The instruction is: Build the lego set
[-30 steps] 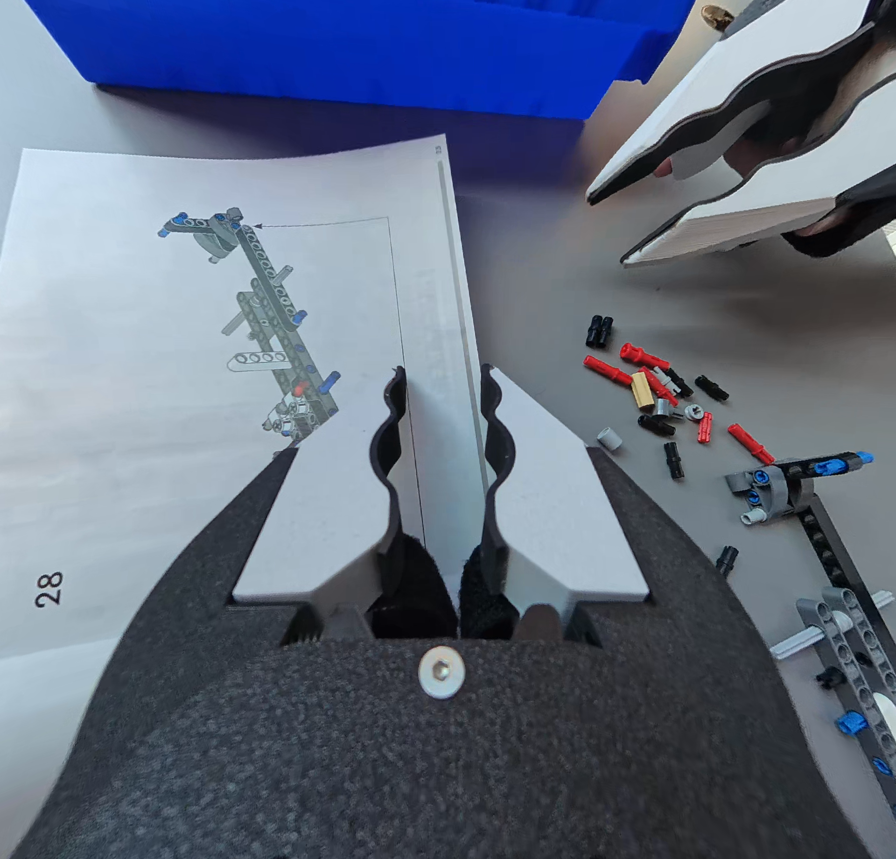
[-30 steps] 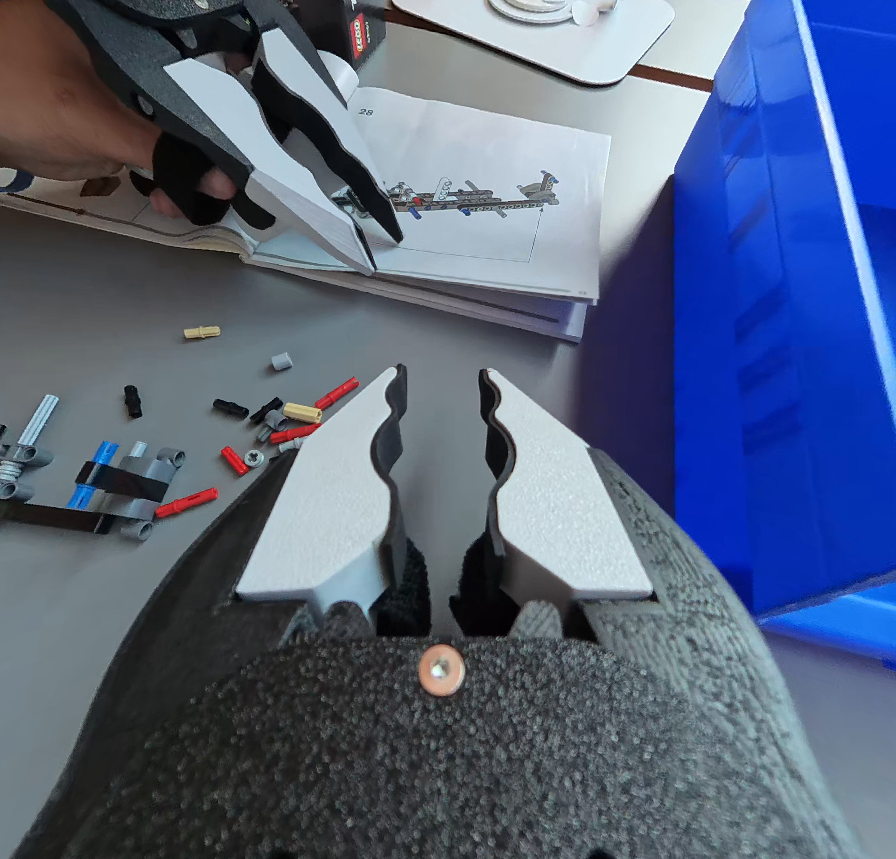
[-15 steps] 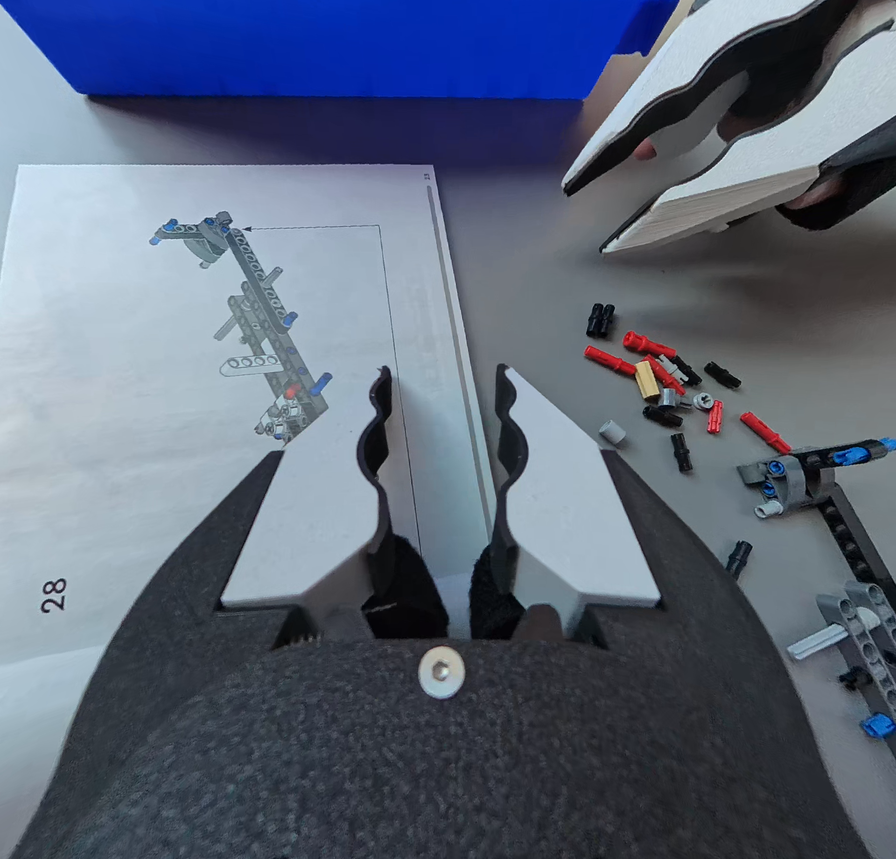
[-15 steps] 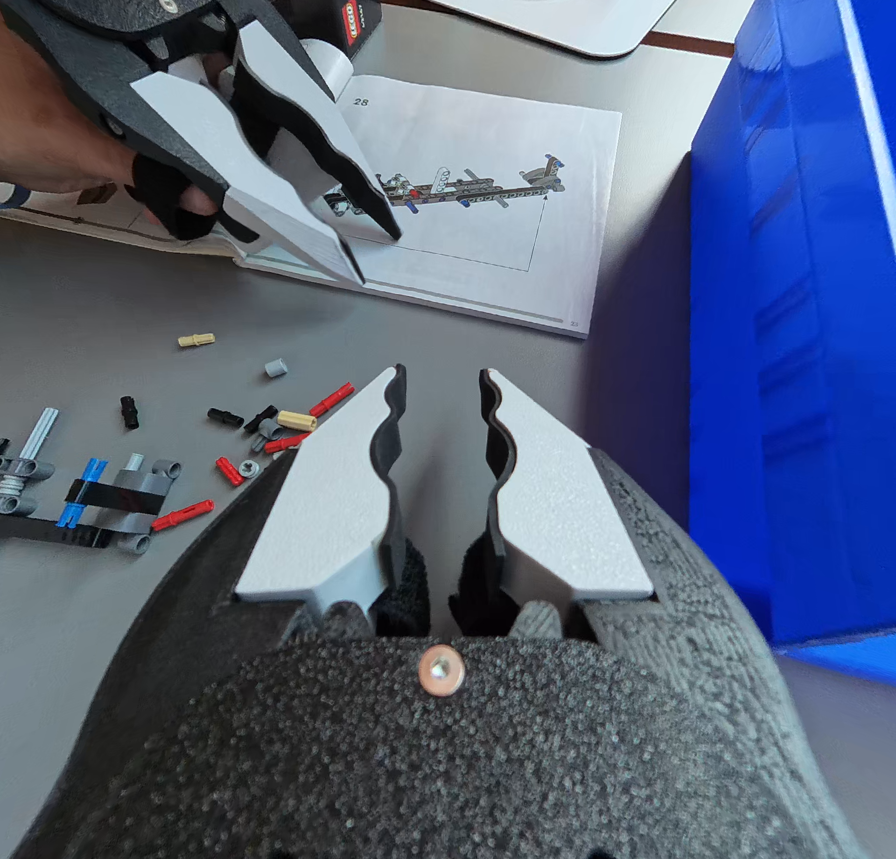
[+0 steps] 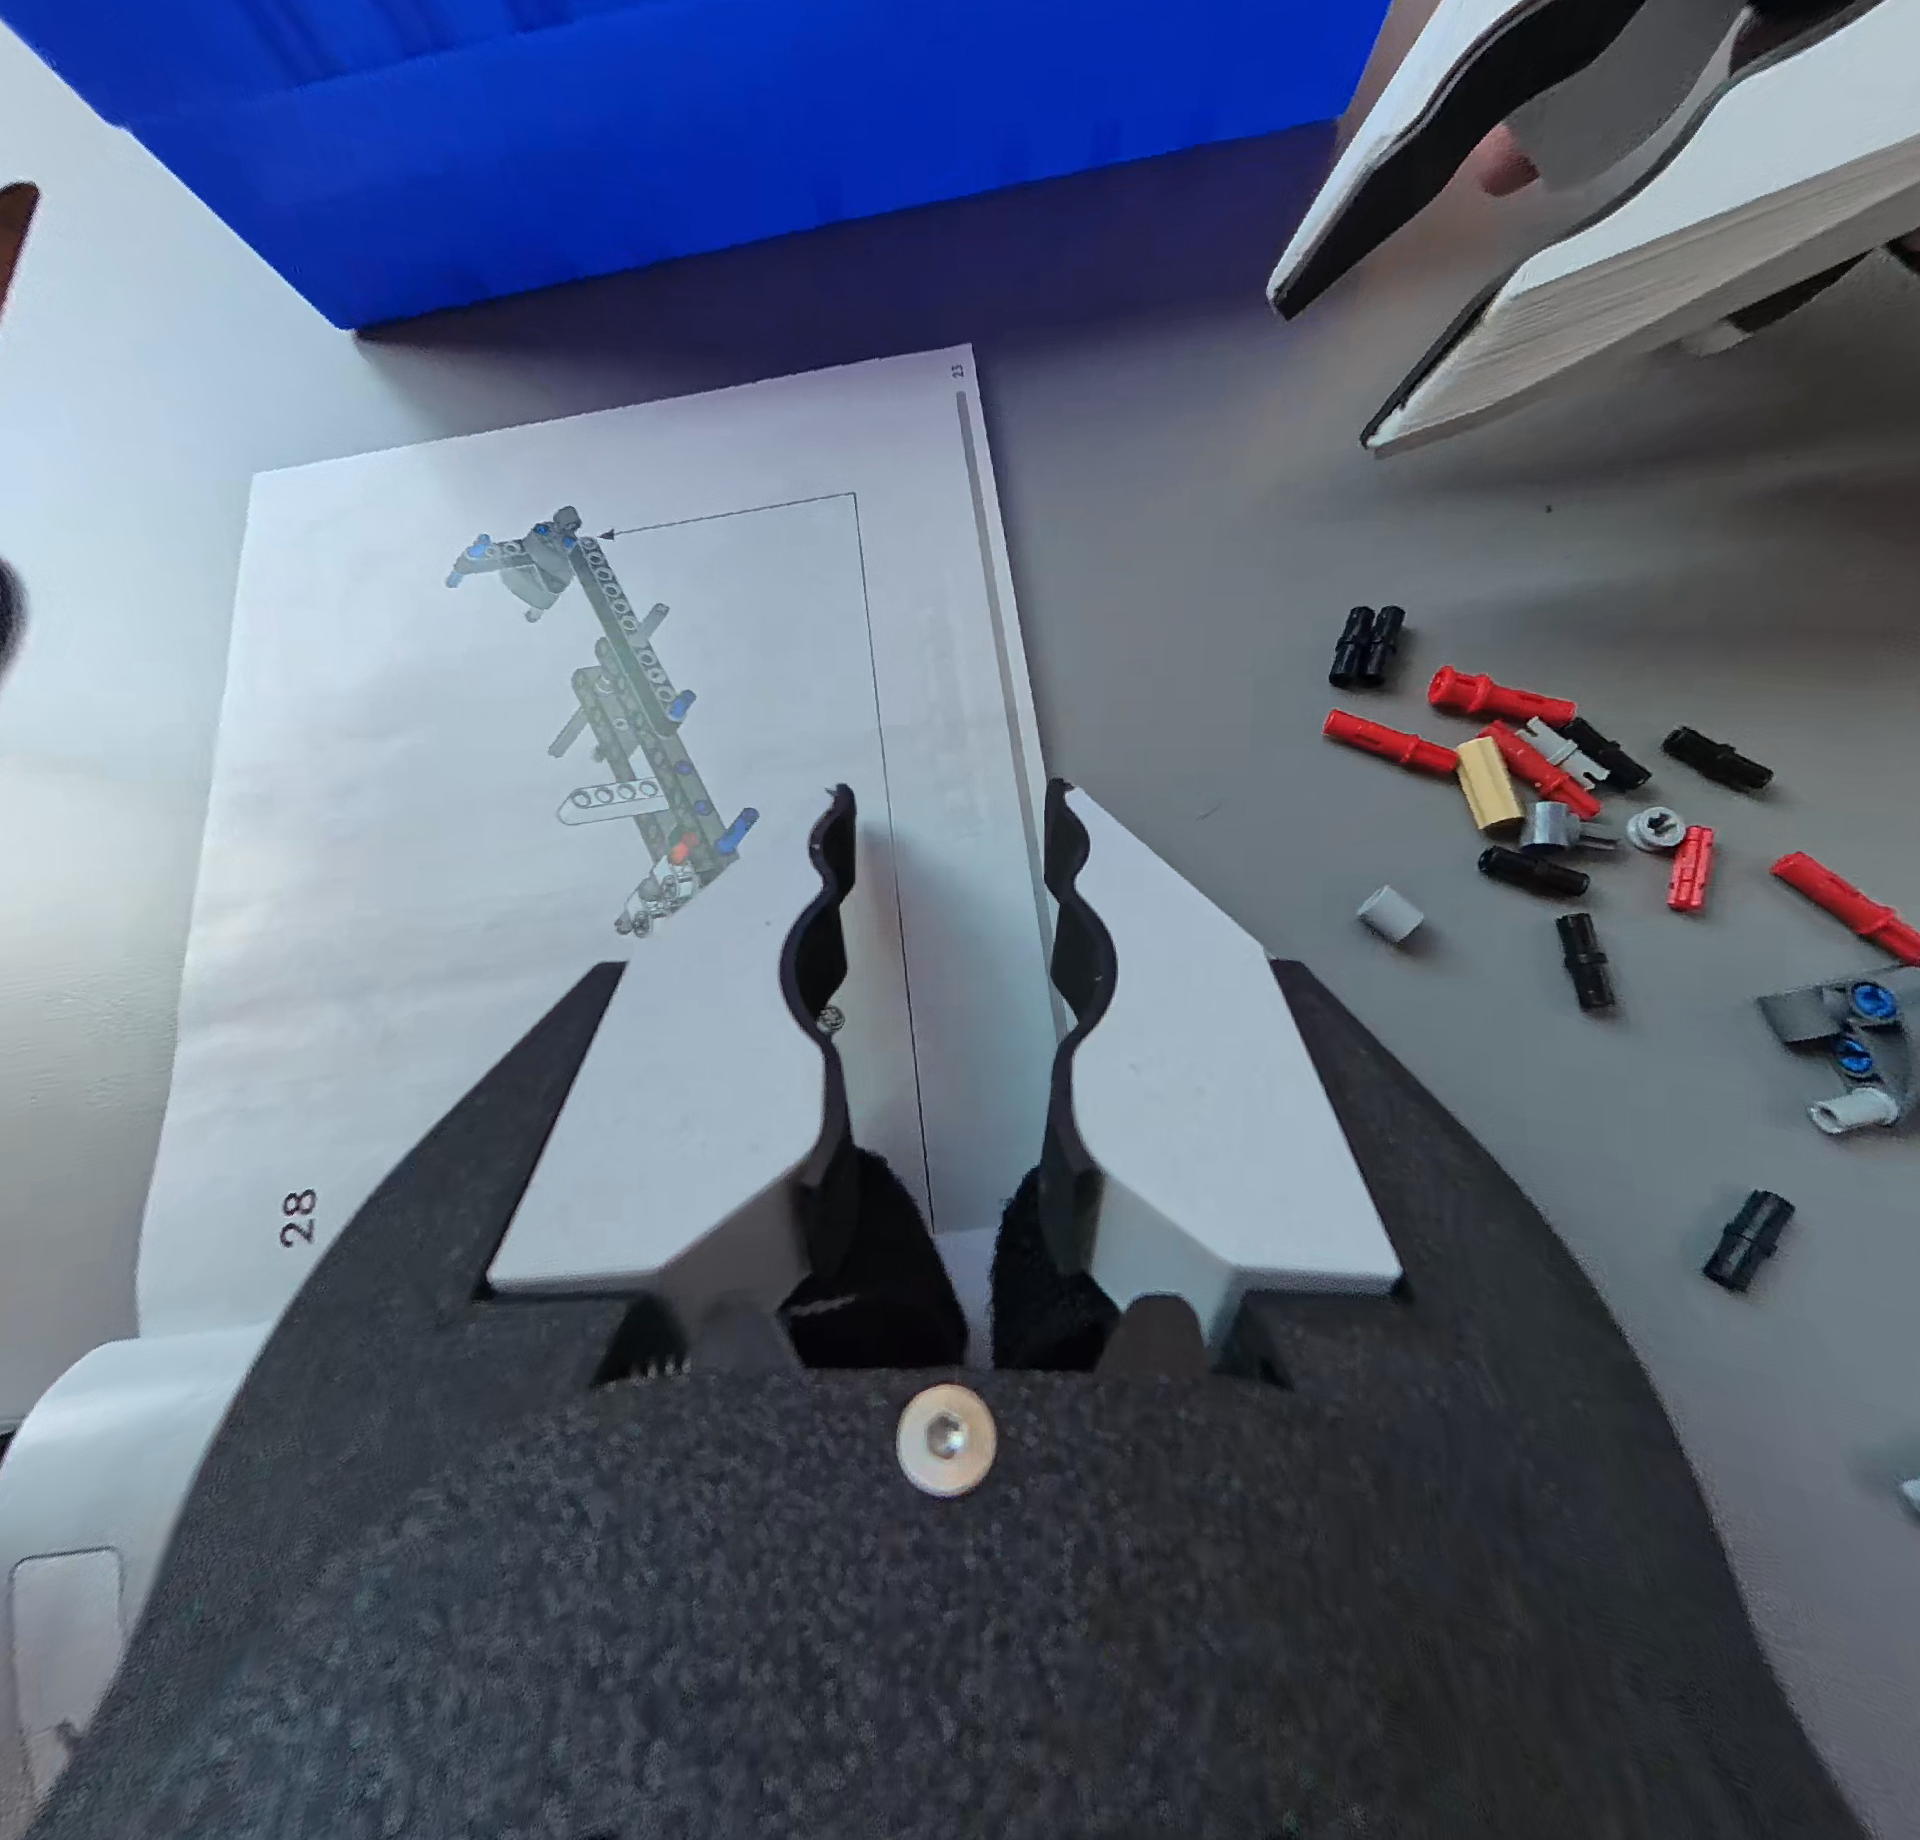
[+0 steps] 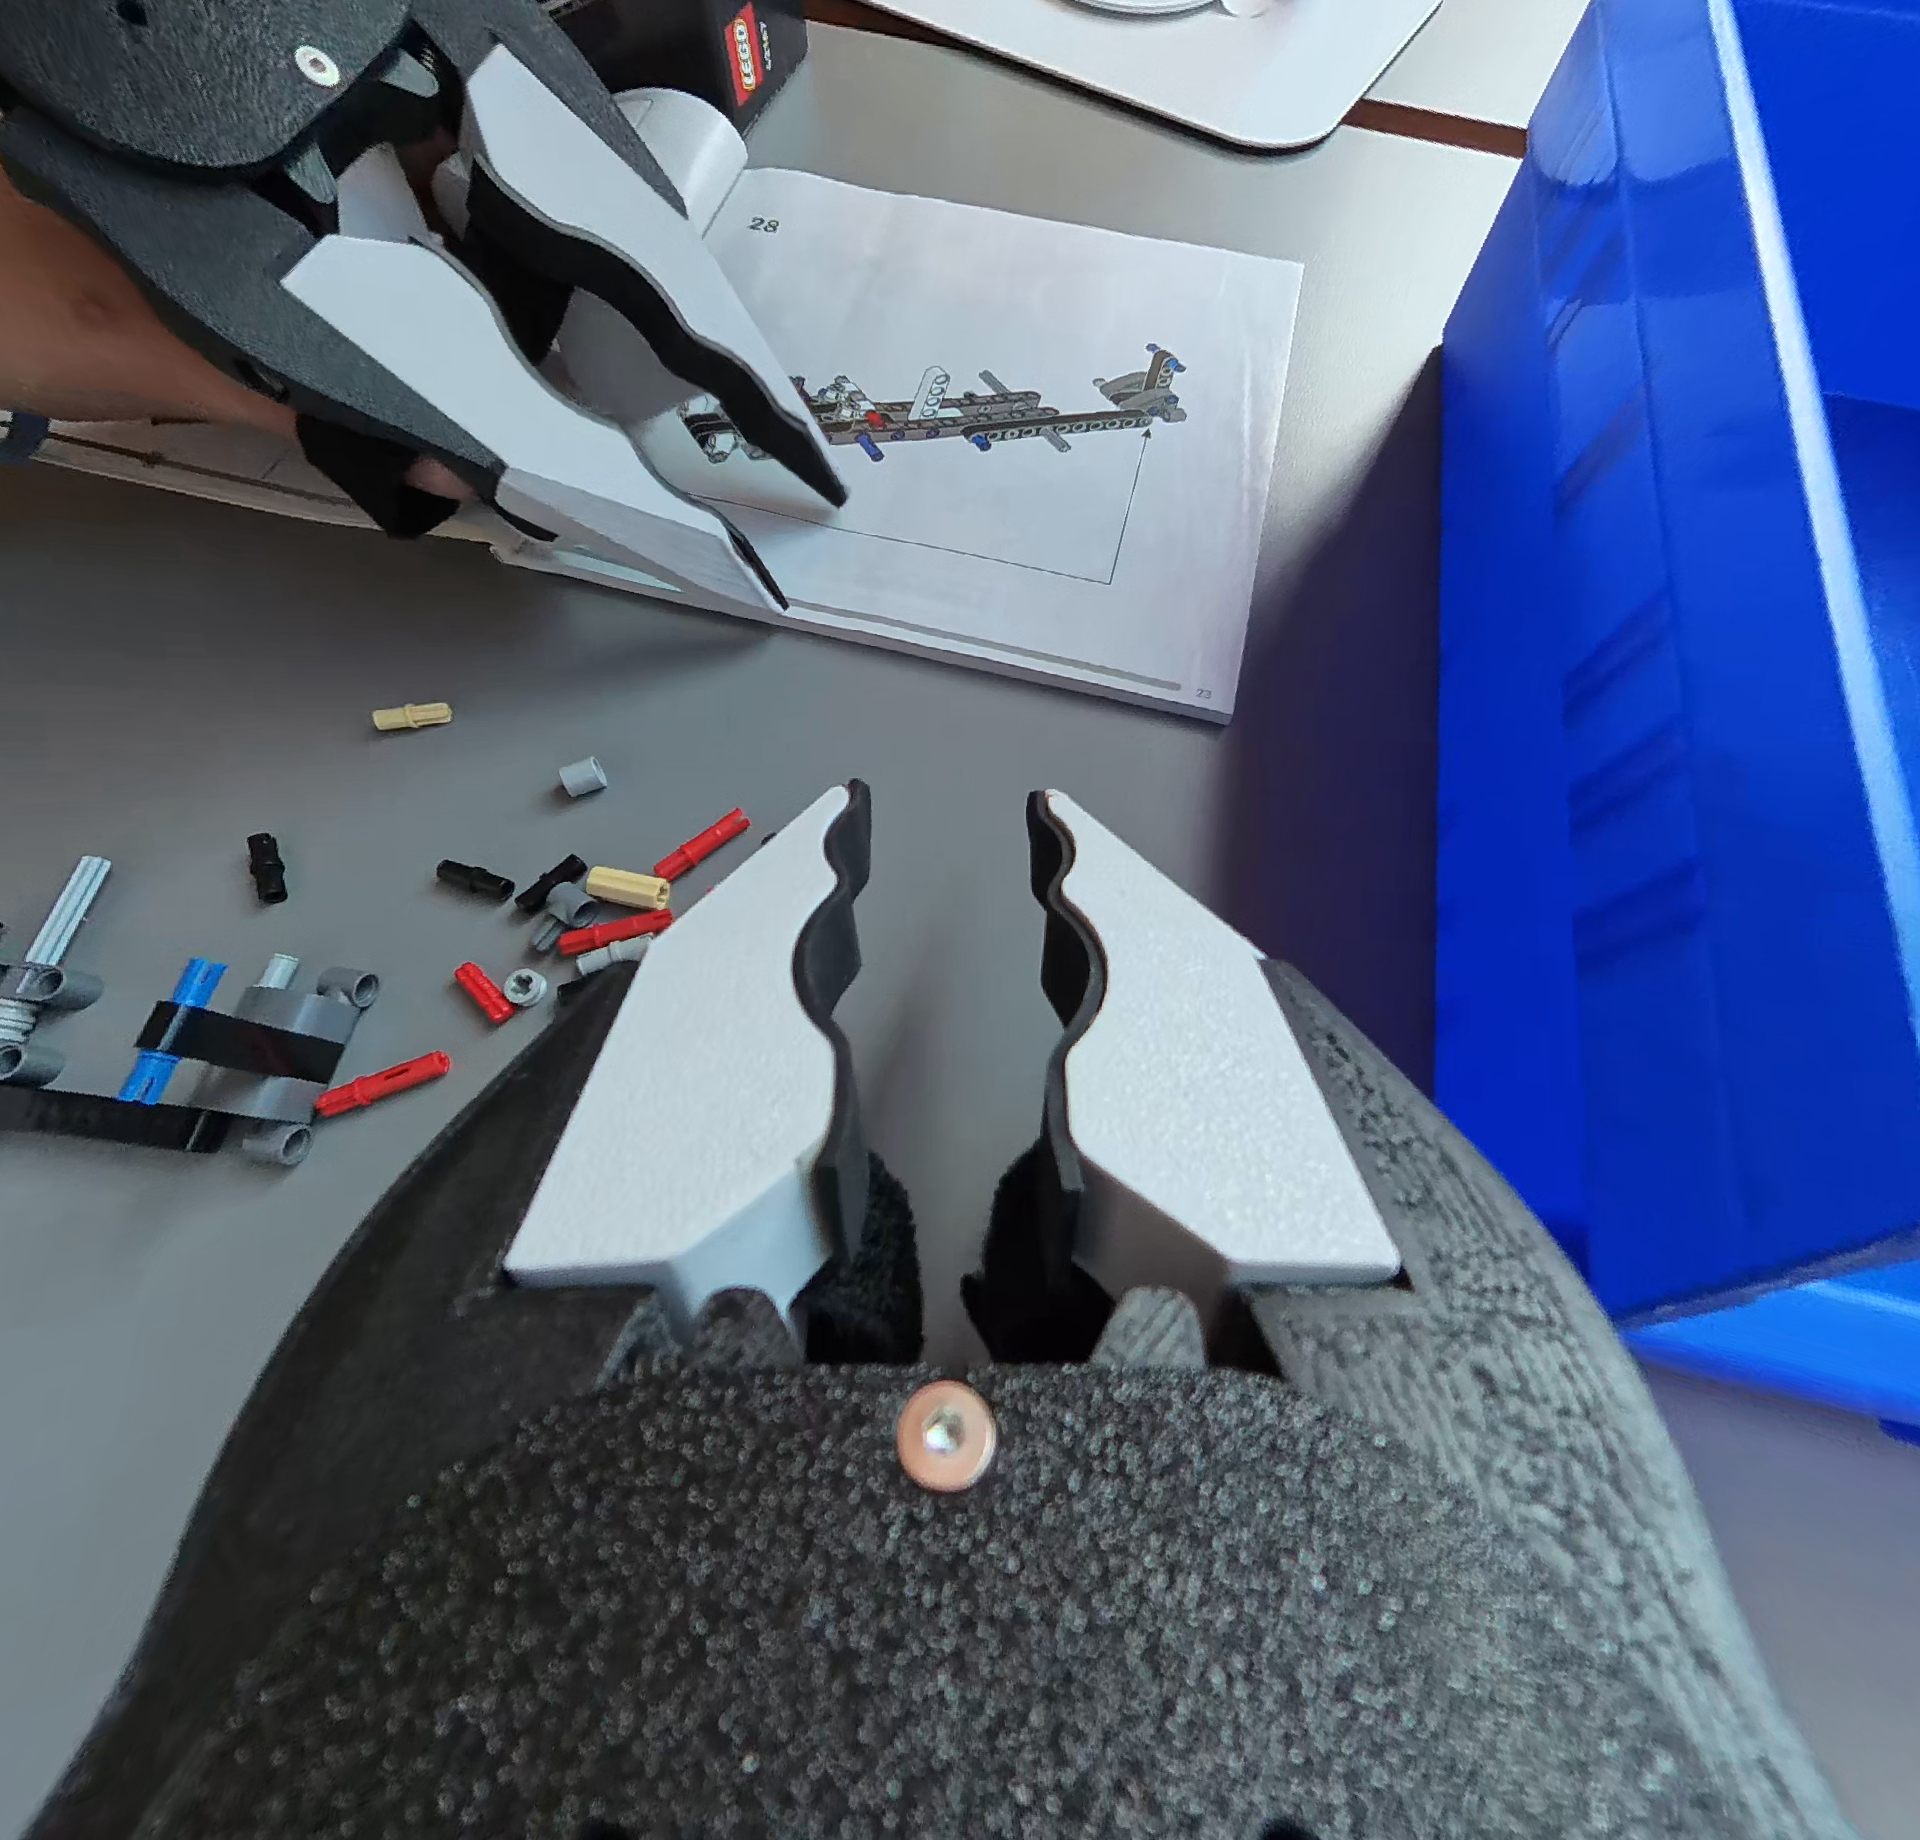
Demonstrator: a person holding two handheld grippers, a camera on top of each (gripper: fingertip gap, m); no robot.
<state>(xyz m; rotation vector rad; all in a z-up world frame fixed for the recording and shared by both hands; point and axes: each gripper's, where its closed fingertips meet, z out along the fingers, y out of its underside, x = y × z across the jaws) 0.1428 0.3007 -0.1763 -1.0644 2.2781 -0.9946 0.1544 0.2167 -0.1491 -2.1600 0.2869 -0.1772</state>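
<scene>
The left tongs hover spread and empty over the near right edge of the open instruction booklet, which lies flat on the grey tabletop, its assembly diagram face up and readable. The right tongs are spread too, holding nothing, above bare tabletop beside the blue bin. Loose red, black and tan building-toy pins lie scattered left of them, near a part-built grey beam assembly.
</scene>
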